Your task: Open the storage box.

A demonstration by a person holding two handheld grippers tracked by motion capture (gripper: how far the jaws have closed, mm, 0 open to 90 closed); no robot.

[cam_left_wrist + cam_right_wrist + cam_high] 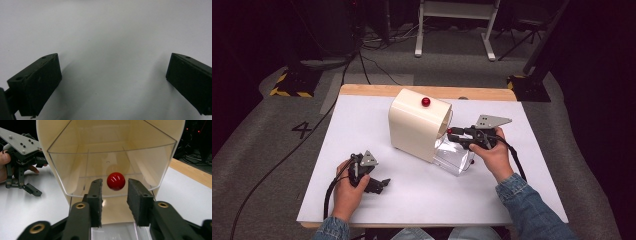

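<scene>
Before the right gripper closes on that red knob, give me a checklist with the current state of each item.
1. Right gripper jaws open with a gap for the knob: ok.
2. Red knob centred between the jaws in the right gripper view: ok.
3. Jaws far enough forward to flank the knob: cannot tell; depth is unclear in that view.
4. Clear flap raised or lowered, and whether the knob sits on it: cannot tell.
5. Left gripper out of the way: ok, it rests on the white table apart from the cream box, jaws open and empty.
6. Cream box steadied by anything: not ok, nothing holds it.
</scene>
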